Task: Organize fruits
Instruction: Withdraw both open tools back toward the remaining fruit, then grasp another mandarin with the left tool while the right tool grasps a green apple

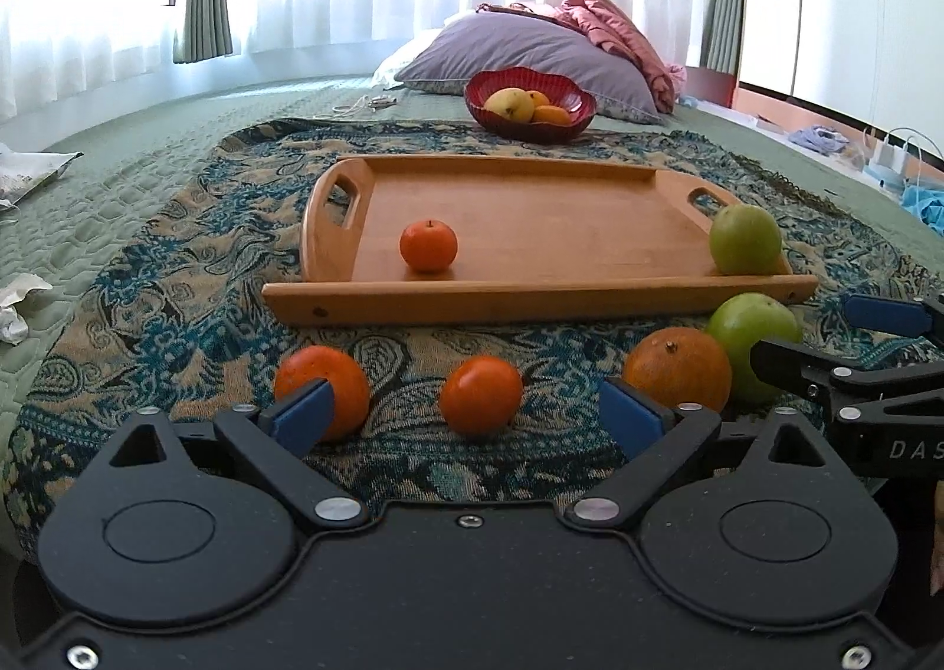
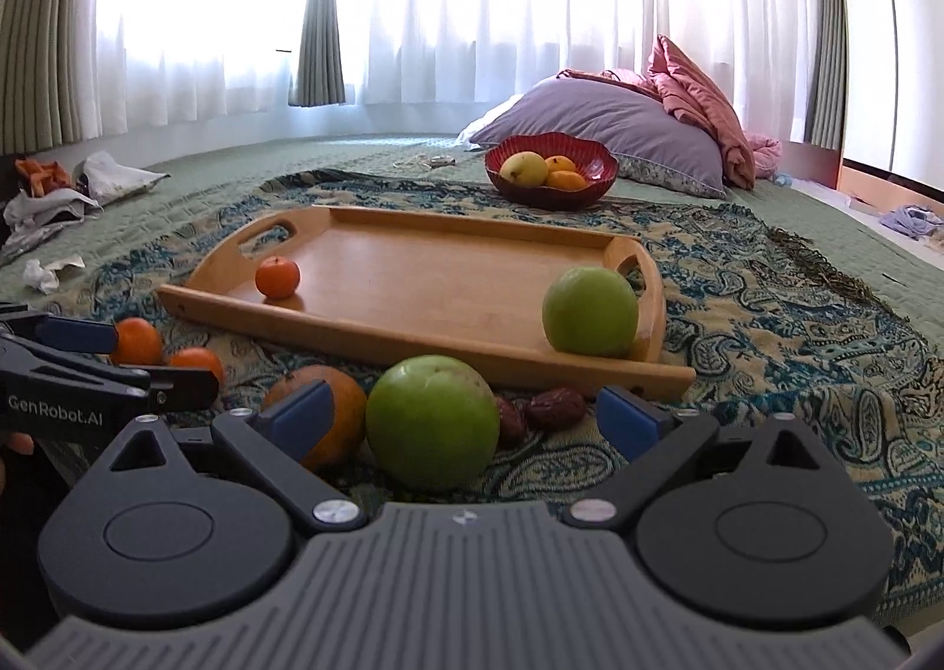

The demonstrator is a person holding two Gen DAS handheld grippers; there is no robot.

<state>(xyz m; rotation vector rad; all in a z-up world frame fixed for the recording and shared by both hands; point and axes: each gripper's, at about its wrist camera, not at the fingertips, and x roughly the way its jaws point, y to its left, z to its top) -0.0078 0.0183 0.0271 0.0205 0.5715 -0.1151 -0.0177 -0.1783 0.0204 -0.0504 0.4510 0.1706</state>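
Your left gripper [image 1: 466,416] is spread wide with nothing pinched: a smooth round tangerine [image 1: 481,396] sits on the cloth between its blue pads, touching neither. A second tangerine [image 1: 321,390] lies just behind the left pad, and a bigger, dull-skinned orange [image 1: 678,369] just behind the right one.

Your right gripper [image 2: 466,416] is also wide open. A glossy green apple [image 2: 432,422] sits between its pads, nearer the left one, stem end up; whether it touches that pad you cannot tell. The orange is tucked behind the left pad, against the apple. Two wrinkled dark dates [image 2: 554,407] lie beyond the apple, towards the right pad.

Straight ahead of both grippers the wooden tray [image 2: 413,334] lies with its long axis crosswise, its near rail standing between the loose fruit and its floor. It holds a small tangerine [image 2: 277,276] left and another apple [image 2: 590,310] in the right corner. Farther off sits a fluted red bowl [image 2: 551,168] of fruit, then a pillow [image 2: 613,124]. All rests on a woven paisley cloth [image 2: 767,328] over the quilted bed.
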